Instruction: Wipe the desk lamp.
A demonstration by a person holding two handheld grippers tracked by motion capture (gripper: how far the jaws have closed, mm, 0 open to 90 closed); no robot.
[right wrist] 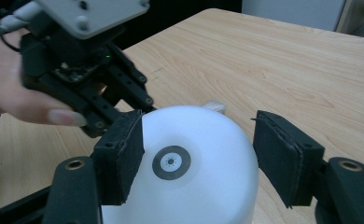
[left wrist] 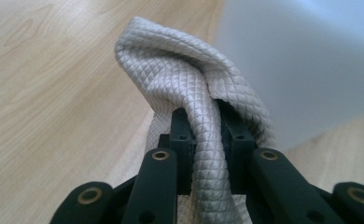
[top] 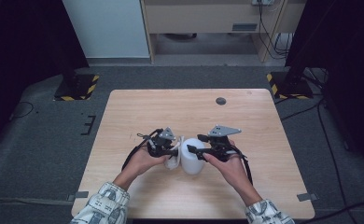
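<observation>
I've got both forearms coming in low, hands meeting near the desk's middle, closer to its near edge. My left tool is pinching the quilted grey cloth — a fold runs up between its jaws and bunches just beside the white container. My right tool is spread, its pads flanking the container's rounded top, left pad touching or nearly so, right pad apart — a small ringed mark sits on that top. I can't tell what's inside. Bare wood lies open toward the far edge and both sides.
</observation>
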